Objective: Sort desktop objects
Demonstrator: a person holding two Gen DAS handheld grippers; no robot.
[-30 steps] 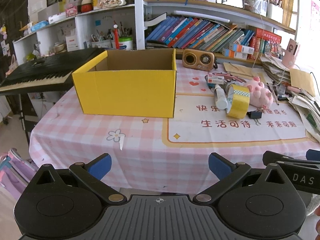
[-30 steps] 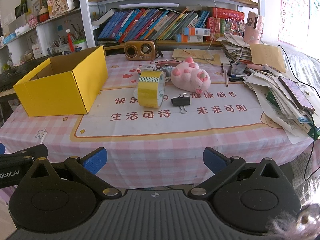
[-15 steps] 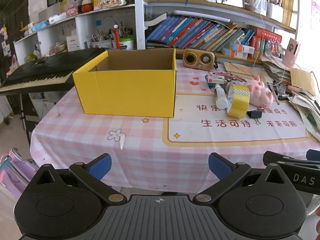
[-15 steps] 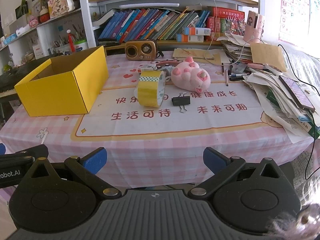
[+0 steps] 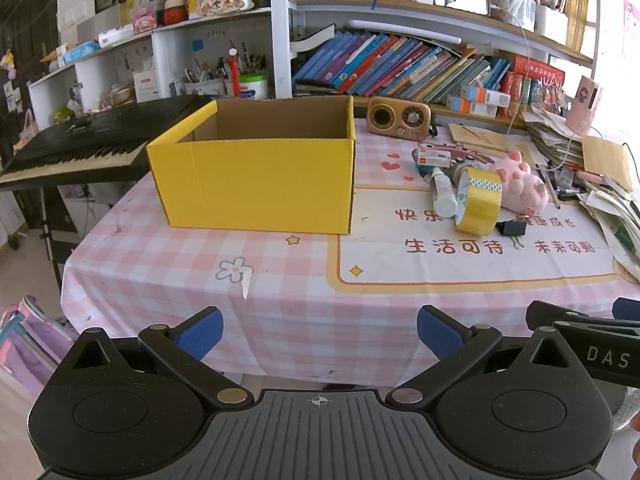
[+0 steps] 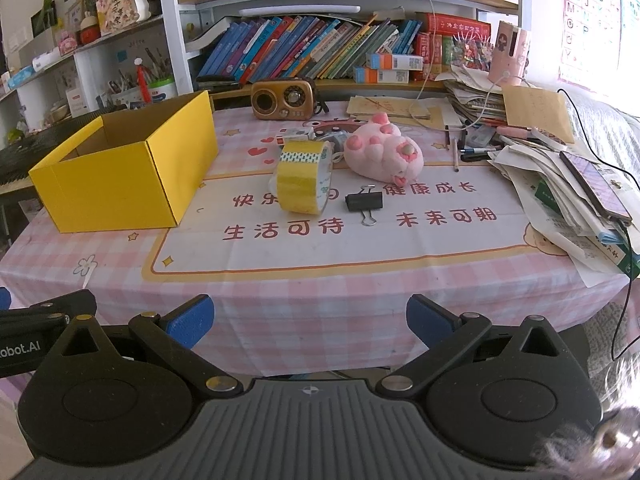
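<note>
While standing on edge, tape roll [image 6: 306,177] faces sideways.

white bookshelf [image 5: 280,40] behind table [image 5: 160,280]; keyboard [image 5: 80,148] left; daylight right.

Open yellow cardboard box [image 6: 120,168], upright, ahead and left of the right tool [image 6: 310,322]. Yellow tape roll [image 6: 305,178] standing on edge, straight ahead; black binder clip [image 6: 364,201] just right of it, lying flat. Pink plush toy [image 6: 384,152] behind the clip. White bottle [image 5: 443,192] lying beside the roll.
</note>
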